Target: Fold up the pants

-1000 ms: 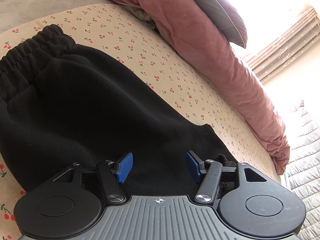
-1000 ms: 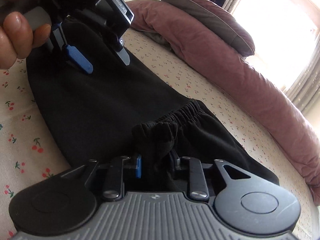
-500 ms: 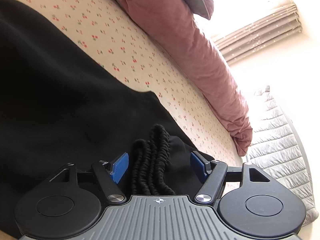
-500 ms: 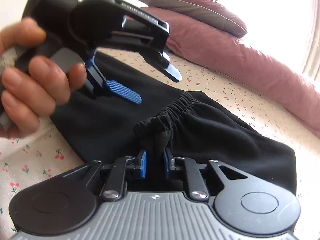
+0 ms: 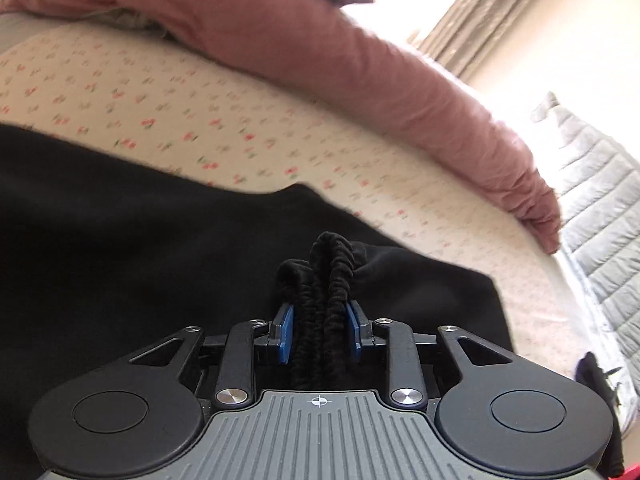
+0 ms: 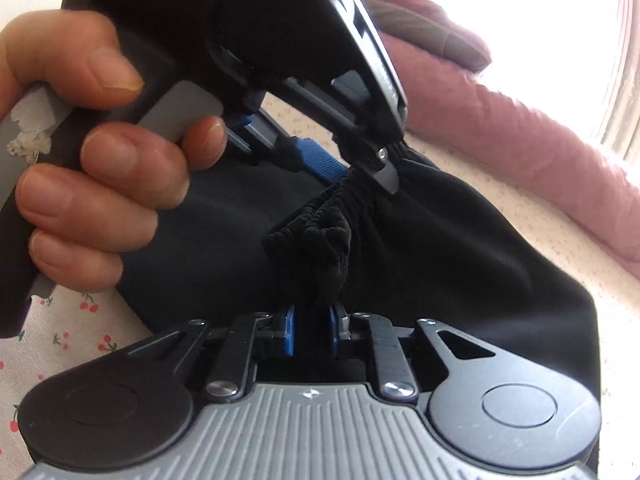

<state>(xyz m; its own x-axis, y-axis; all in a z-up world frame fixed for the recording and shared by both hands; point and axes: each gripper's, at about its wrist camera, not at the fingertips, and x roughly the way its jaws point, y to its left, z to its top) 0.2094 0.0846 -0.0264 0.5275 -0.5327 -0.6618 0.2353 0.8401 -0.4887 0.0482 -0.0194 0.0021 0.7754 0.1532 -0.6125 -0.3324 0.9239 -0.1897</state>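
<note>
The left gripper (image 5: 320,330) is closing on the pants' (image 5: 140,260) bunched waistband (image 5: 324,280), the right gripper (image 6: 311,330) is pinching the same band nearly shut, and bare bedsheet (image 5: 180,92) is lying above.

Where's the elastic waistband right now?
Both wrist views: the waistband is bunched between the left claw and the right claw, above the cherry-print sheet.

Strong daylight pours in from the window (image 6: 560,20) at the far right in both views; it is so bright there that the glass is all white; the pink blanket (image 5: 360,72) looks pale and washed out near it; the bed sheet (image 5: 160,100) is smeared with blur in the left view; the black pants (image 6: 460,248) are so dark that few folds show; straight lines bend near the round edges; the corners are black.
</note>
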